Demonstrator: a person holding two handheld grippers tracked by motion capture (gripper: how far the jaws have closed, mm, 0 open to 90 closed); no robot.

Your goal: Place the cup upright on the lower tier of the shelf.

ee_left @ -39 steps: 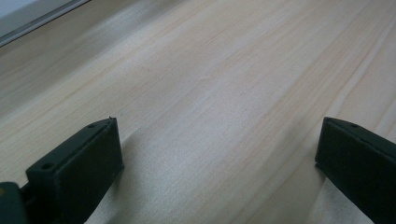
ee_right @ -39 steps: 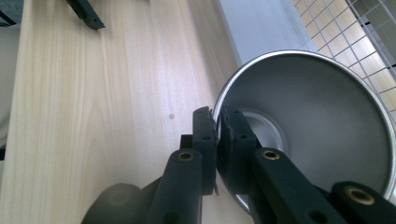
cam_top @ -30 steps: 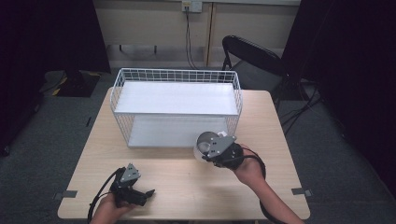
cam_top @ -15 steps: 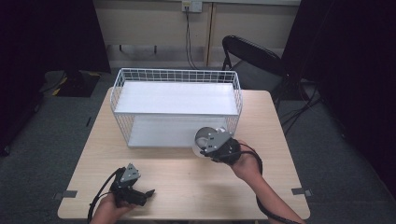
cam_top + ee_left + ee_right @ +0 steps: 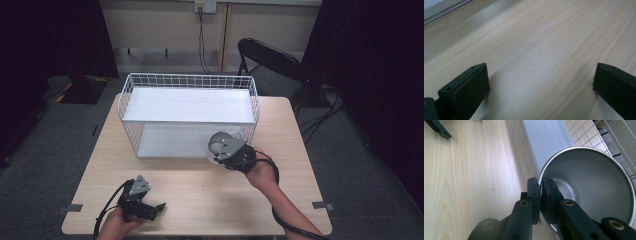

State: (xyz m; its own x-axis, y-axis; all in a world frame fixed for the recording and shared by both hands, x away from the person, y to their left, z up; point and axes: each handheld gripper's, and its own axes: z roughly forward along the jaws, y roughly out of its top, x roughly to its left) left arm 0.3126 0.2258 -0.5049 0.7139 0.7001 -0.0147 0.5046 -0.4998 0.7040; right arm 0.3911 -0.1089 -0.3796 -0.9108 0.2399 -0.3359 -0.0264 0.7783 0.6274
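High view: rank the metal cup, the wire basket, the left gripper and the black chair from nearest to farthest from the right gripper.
1. metal cup: its rim is pinched by the right gripper, at the rack's front right.
2. wire basket: just behind the cup, mid table.
3. left gripper: open, at the near left edge of the table.
4. black chair: on the floor beyond the table's far right corner.

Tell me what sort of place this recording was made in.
Probably a lab or studio set up for recording: a bare wooden table on grey carpet, black curtains at both sides, a wall socket with cables, and a folding chair.
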